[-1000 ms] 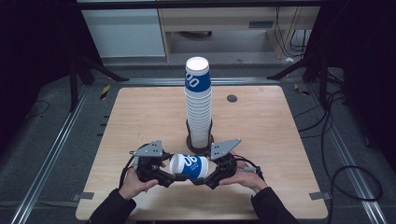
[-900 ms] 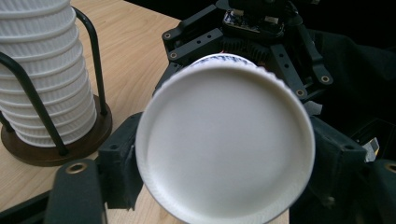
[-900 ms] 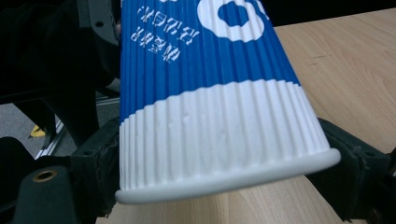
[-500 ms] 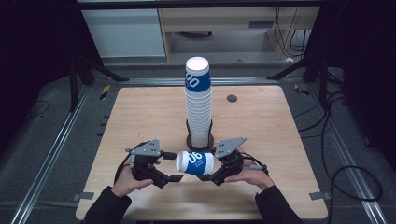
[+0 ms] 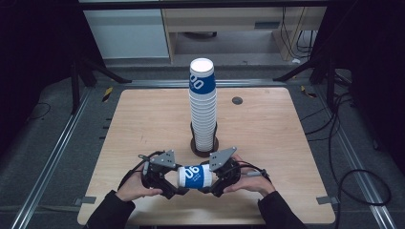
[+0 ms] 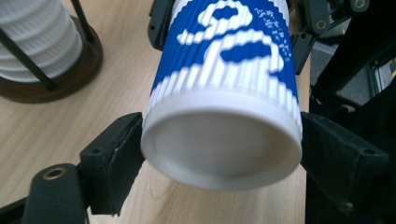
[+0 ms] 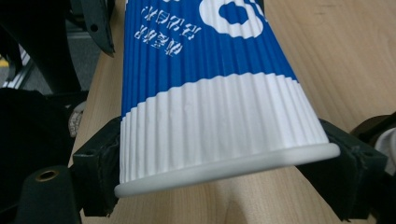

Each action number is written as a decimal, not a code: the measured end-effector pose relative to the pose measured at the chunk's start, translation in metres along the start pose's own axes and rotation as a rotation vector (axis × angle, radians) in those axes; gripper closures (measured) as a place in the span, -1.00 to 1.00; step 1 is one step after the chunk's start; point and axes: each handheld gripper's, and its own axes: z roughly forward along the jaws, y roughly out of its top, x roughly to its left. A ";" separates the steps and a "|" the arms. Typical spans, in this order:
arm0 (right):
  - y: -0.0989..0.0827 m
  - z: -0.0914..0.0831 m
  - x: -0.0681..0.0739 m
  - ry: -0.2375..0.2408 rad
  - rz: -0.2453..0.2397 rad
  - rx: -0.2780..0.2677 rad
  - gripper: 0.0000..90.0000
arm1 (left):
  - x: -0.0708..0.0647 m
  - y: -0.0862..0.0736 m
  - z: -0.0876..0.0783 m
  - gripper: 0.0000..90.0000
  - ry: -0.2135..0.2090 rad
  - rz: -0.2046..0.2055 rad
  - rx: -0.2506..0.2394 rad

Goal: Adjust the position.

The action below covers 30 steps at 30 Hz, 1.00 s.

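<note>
A blue-and-white ribbed paper cup [image 5: 195, 176] lies level in the air between my two grippers, just above the table's front middle. My left gripper [image 5: 177, 180] is shut on its base end; in the left gripper view the pads press both sides of the cup [image 6: 224, 93] at its white bottom. My right gripper [image 5: 211, 178] is shut on the rim end, and its jaws have just been closing on the cup [image 7: 210, 107]. A tall stack of like cups [image 5: 202, 109] stands in a dark holder [image 5: 204, 149] right behind.
The wooden table [image 5: 143, 124] has a small dark round hole [image 5: 237, 100] at the back right. Metal rails and cables run along both sides on the floor. The stack [image 6: 32, 42] stands close beyond the left gripper.
The cup and both grippers have drifted a little toward the near edge. The cup has stayed between the two grippers.
</note>
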 end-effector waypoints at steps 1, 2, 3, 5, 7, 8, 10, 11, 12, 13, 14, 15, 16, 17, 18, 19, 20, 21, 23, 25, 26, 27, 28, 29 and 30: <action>0.000 0.002 0.001 0.003 -0.003 0.010 -0.65 | 0.000 0.000 0.002 -0.63 -0.001 0.006 0.015; 0.001 0.004 0.002 0.006 -0.008 0.019 -0.65 | 0.000 0.000 0.002 -0.62 -0.001 0.006 0.015; 0.001 0.005 0.002 0.009 -0.013 0.025 -0.65 | 0.000 0.000 0.006 -0.61 -0.007 0.008 0.035; 0.002 0.007 0.003 0.014 -0.016 0.033 -0.65 | 0.000 0.000 0.008 -0.57 -0.012 0.003 0.039; 0.002 0.008 0.004 0.015 -0.020 0.035 -0.65 | 0.000 -0.001 0.009 -0.50 -0.014 0.002 0.043; 0.002 0.008 0.004 0.015 -0.020 0.035 -0.65 | 0.000 -0.001 0.009 -0.46 -0.014 0.002 0.043; 0.003 0.009 0.004 0.017 -0.025 0.041 -0.65 | 0.000 -0.001 0.010 -0.42 -0.019 0.005 0.051; 0.003 0.009 0.004 0.018 -0.026 0.043 -0.66 | 0.000 -0.001 0.010 -0.41 -0.021 0.004 0.053; 0.002 0.009 0.004 0.019 -0.027 0.044 -0.66 | 0.000 -0.001 0.010 -0.41 -0.023 0.005 0.053; 0.002 0.009 0.004 0.019 -0.027 0.045 -0.67 | 0.000 -0.001 0.010 -0.40 -0.024 0.005 0.052; 0.002 0.009 0.004 0.020 -0.025 0.046 -0.68 | 0.000 -0.001 0.010 -0.40 -0.025 0.007 0.050; 0.002 0.009 0.004 0.018 -0.024 0.045 -0.69 | 0.001 -0.001 0.010 -0.40 -0.026 0.007 0.047; 0.002 0.009 0.004 0.017 -0.018 0.041 -0.70 | 0.001 -0.002 0.010 -0.40 -0.030 0.006 0.042; 0.002 0.008 0.004 0.019 -0.019 0.036 -0.71 | 0.001 -0.002 0.009 -0.40 -0.033 0.004 0.035; 0.002 0.007 0.003 0.019 -0.014 0.031 -0.71 | 0.002 -0.002 0.008 -0.40 -0.034 0.003 0.028; 0.003 0.006 0.003 0.019 -0.012 0.023 -0.73 | 0.002 -0.002 0.007 -0.40 -0.028 0.004 0.024; 0.003 0.004 0.002 0.015 0.000 0.018 -0.76 | 0.002 -0.002 0.007 -0.40 -0.028 0.004 0.024; 0.003 0.001 0.001 0.014 0.006 0.009 -0.78 | 0.003 -0.004 0.004 -0.40 -0.023 -0.004 0.007; 0.002 -0.006 -0.001 0.004 0.022 -0.019 -0.78 | 0.006 -0.005 -0.001 -0.40 -0.013 -0.013 -0.016; 0.002 -0.014 -0.004 -0.010 0.041 -0.058 -0.79 | 0.009 -0.007 -0.006 -0.40 -0.004 -0.025 -0.044; 0.002 -0.018 -0.006 -0.015 0.054 -0.079 -0.79 | 0.011 -0.008 -0.008 -0.40 0.001 -0.035 -0.064; 0.002 -0.018 -0.006 -0.015 0.054 -0.079 -0.79 | 0.011 -0.008 -0.008 -0.40 0.001 -0.035 -0.064; 0.001 -0.025 -0.008 -0.027 0.075 -0.116 -0.80 | 0.013 -0.009 -0.011 -0.40 0.006 -0.043 -0.082; 0.001 -0.029 -0.009 -0.038 0.082 -0.134 -0.80 | 0.016 -0.011 -0.016 -0.40 0.015 -0.056 -0.123; 0.000 -0.032 -0.011 -0.046 0.092 -0.153 -0.80 | 0.017 -0.012 -0.018 -0.40 0.022 -0.064 -0.148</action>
